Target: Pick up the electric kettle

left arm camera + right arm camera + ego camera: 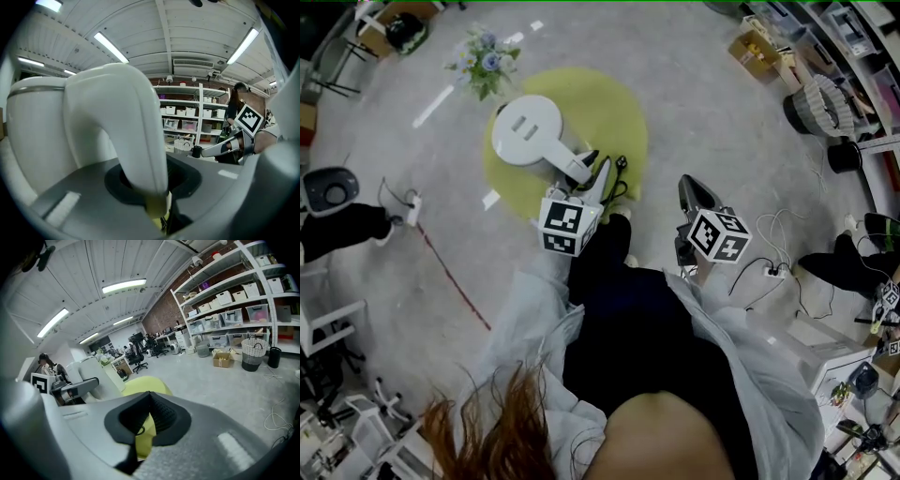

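The left gripper [595, 178] is clamped on the handle [123, 126] of the white electric kettle [525, 129]. In the left gripper view the curved handle drops straight into the narrow gap between the dark pads, which press on it from both sides, and the kettle's body fills the left of that picture. The right gripper [689, 192] holds nothing. In its own view the jaws are drawn together, the ribbed pads [161, 416] meet at their tips, and only a sliver of the round yellow-green table [146, 383] shows through below them. The head view alone shows where the kettle is: over the left part of that table, lid up, with its handle pointing toward the person. No view settles whether its base is touching the table. The head view also shows a black cord [620, 178] near the table's right edge, just beside the left gripper's jaws, and a bunch of flowers [484, 62] on the floor beyond the table's far left edge. The right gripper hangs off the table's right edge, well apart from the kettle. The left gripper view shows the right gripper's marker cube [247, 118] against white shelving [197, 115]. The right gripper view shows the left gripper beside the kettle at its left edge, and a woven basket [253, 354] by the shelves.
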`<act>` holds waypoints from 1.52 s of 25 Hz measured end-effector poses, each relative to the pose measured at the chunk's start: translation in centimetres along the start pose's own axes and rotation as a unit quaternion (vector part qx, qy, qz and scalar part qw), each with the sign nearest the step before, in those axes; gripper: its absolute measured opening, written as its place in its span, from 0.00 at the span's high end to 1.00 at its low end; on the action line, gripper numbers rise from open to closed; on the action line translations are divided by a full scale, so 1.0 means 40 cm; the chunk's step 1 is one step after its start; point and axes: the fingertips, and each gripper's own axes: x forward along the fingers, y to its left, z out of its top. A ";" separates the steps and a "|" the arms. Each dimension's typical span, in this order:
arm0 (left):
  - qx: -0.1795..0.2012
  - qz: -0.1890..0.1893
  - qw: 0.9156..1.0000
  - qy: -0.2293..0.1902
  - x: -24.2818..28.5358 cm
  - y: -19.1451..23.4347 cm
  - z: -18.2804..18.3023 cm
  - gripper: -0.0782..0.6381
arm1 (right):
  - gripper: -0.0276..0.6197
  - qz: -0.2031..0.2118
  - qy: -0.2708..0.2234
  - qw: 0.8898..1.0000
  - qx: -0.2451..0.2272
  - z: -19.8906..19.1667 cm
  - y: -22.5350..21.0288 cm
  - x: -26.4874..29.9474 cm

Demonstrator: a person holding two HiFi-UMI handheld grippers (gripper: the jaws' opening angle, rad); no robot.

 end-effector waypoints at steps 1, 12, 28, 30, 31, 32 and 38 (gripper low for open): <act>-0.004 0.004 1.000 0.002 -0.012 0.002 -0.001 0.75 | 0.95 0.003 0.000 1.000 0.000 -0.002 0.003 -0.002; -0.008 0.079 0.997 0.014 -0.170 0.066 -0.061 0.75 | 0.95 0.035 0.009 0.999 -0.018 -0.025 0.047 0.012; -0.089 0.188 0.978 0.026 -0.393 0.089 -0.176 0.75 | 0.95 0.107 0.042 0.991 -0.073 -0.039 0.168 0.071; -0.090 0.195 0.976 0.024 -0.403 0.090 -0.187 0.75 | 0.95 0.113 0.040 0.990 -0.079 -0.038 0.182 0.076; -0.091 0.197 0.976 0.024 -0.407 0.091 -0.191 0.75 | 0.95 0.117 0.040 0.989 -0.082 -0.039 0.189 0.077; -0.092 0.198 0.976 0.024 -0.410 0.089 -0.193 0.75 | 0.95 0.121 0.039 0.988 -0.086 -0.040 0.196 0.078; -0.087 0.196 0.976 0.027 -0.414 0.068 -0.201 0.75 | 0.95 0.129 0.039 0.986 -0.099 -0.045 0.208 0.074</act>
